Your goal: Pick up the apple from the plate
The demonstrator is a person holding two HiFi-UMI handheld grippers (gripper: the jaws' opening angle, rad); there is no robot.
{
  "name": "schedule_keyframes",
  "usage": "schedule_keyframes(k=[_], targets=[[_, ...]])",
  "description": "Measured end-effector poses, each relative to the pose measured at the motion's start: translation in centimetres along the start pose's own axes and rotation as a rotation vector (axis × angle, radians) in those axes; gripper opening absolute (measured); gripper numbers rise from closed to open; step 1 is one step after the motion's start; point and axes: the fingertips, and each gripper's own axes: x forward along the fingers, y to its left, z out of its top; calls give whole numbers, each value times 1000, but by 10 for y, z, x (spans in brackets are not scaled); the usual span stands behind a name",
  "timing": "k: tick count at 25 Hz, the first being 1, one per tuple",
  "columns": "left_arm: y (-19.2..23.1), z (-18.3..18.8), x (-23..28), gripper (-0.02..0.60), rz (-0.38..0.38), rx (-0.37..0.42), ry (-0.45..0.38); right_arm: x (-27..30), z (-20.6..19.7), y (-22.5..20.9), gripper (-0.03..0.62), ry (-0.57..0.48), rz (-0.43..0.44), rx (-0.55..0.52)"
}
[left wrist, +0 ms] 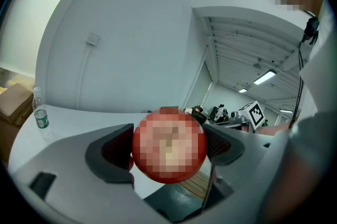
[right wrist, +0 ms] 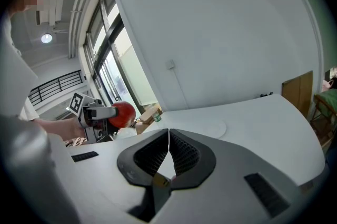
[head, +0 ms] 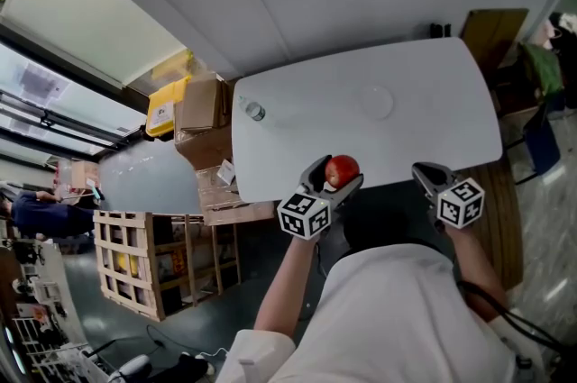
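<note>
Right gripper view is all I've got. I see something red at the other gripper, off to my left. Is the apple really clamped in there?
Observer: Yes. The left gripper view shows the apple pressed between both tongs of the left gripper.
Operator: Is it off the plate?
Observer: In the head view the plate lies bare near the middle of the table, and the apple hangs at the table's near edge.
Operator: And where does my own gripper sit?
Observer: The head view puts the right gripper at that same near edge, to the right of the apple and apart from it.
</note>
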Motion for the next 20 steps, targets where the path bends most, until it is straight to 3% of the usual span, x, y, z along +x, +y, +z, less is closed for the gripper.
schedule_keyframes(k=[20], targets=[[-5,8,8,405,9,4,-23,-6,10,-10,35,-22,9,-1]])
